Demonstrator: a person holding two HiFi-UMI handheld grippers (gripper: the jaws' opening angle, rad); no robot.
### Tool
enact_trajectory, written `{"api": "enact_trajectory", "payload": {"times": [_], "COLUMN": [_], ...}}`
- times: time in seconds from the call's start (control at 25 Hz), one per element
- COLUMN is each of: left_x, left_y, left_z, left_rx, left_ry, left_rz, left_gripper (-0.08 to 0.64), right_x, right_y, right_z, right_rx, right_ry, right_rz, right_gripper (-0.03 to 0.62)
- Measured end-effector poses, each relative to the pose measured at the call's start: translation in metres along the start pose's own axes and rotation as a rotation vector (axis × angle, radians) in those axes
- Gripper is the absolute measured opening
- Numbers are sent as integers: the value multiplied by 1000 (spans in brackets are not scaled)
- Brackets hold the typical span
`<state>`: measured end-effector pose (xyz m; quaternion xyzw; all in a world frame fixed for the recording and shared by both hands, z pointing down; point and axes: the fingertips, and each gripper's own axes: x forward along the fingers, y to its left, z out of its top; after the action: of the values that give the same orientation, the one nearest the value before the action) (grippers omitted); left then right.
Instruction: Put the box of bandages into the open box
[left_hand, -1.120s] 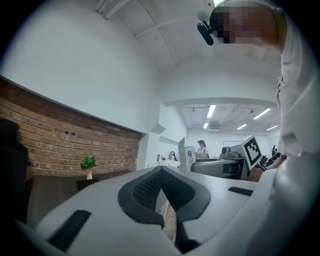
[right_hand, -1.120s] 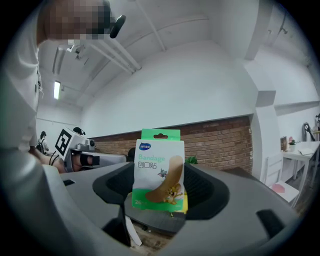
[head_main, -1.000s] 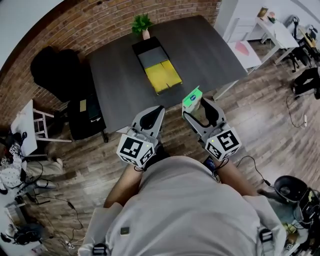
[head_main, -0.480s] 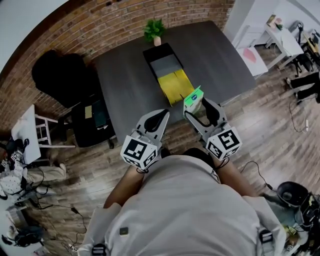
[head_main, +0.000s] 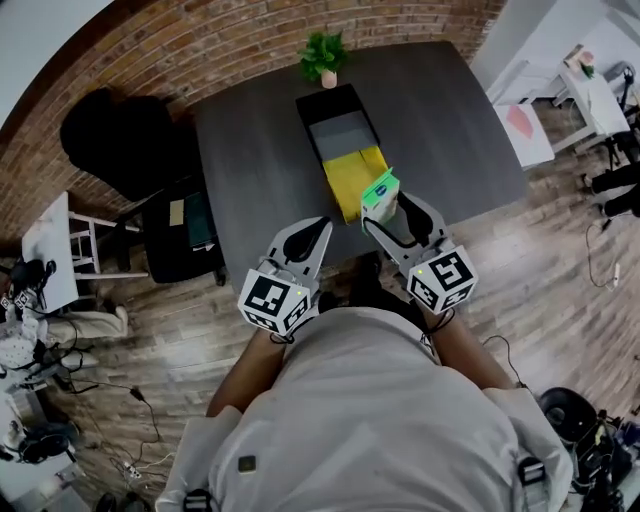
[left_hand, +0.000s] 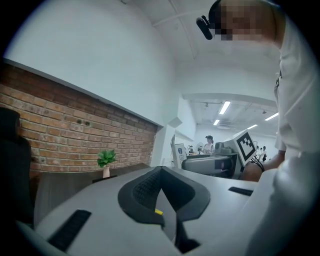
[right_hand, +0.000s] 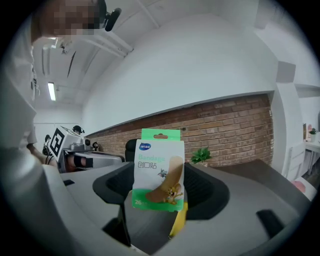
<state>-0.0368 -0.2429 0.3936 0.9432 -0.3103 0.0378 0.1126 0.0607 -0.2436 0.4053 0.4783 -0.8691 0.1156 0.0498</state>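
head view shows the left gripper (head_main: 316, 232) with jaws pressed together on nothing, then the open box (head_main: 311, 140) with its yellow flap (head_main: 350, 180), then the green box of bandages (head_main: 380, 192), printed "bandage" and "创口贴", clamped upright in the right gripper (head_main: 386, 212) just short of that flap, so the carrying step seems in hand and the next move likely calls for reaching forward over the opening and lowering it in.

Right gripper view, front of the box of bandages (right_hand: 156, 170): pale green "Bandage" across the white panel, the Chinese characters "创口贴" just under it, and "26" at the bottom left, the rest cut off. The blue oval logo up top is too small to read. In the head view, black-and-white square code markers show on the cubes of the left gripper (head_main: 318, 225) and right gripper (head_main: 385, 208).
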Motion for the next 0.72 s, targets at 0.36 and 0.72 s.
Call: {"api": "enact_trajectory", "payload": {"times": [0.36,0.72], "left_x": [79,132], "left_y": [52,83], "left_z": [-20,-82], "left_rx": [-39,-64], "left_ry": [48,167], "left_rz": [82,161], "left_gripper": [15,17], "right_x": [67,104], "right_y": [-79,-128], "right_z": [-25,-86], "right_rx": [-7,-22], "right_ry": [116,278], "right_rz": [93,177], "right_gripper": [299,299]}}
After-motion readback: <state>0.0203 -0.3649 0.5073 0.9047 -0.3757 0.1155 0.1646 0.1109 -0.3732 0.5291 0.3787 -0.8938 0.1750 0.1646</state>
